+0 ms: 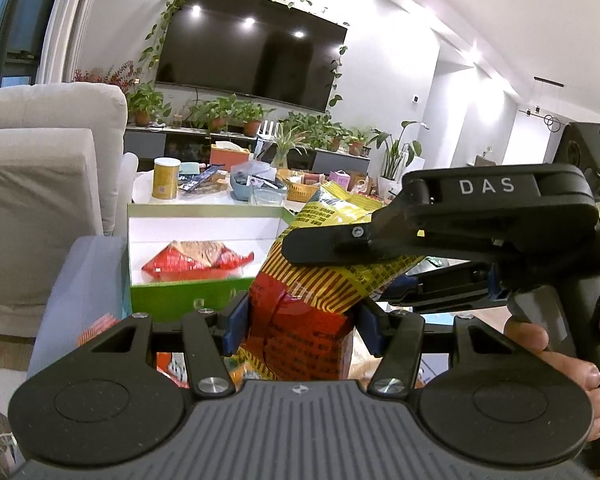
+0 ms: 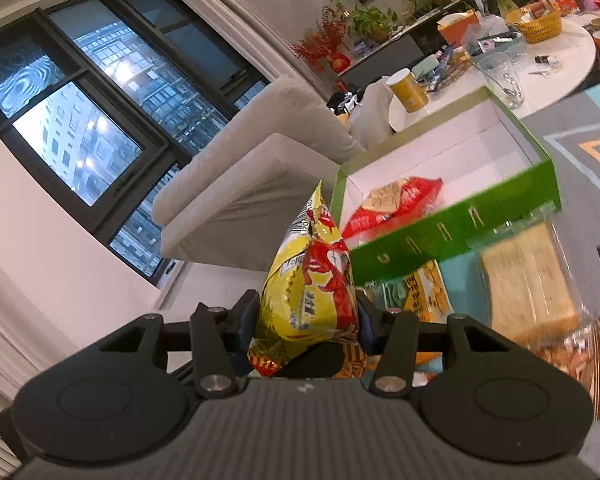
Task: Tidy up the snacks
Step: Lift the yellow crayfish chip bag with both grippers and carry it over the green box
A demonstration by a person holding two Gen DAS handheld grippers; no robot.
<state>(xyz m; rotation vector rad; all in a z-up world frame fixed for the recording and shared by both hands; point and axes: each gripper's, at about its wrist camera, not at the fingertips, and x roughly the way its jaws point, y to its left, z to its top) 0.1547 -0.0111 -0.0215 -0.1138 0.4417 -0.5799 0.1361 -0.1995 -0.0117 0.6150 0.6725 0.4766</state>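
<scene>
A yellow and red snack bag hangs between both grippers. My left gripper is shut on its lower red part. Coming in from the right, my right gripper is clamped across the bag's yellow upper part. In the right wrist view the bag stands upright between the pads of the right gripper. Just beyond lies an open green box with a white inside, holding a red snack pack. The same box and pack show in the right wrist view.
A clear bag of bread and an orange snack pack lie near the box on the blue and grey surface. A grey sofa stands at the left. Behind the box, a white round table carries a yellow can, a basket and clutter.
</scene>
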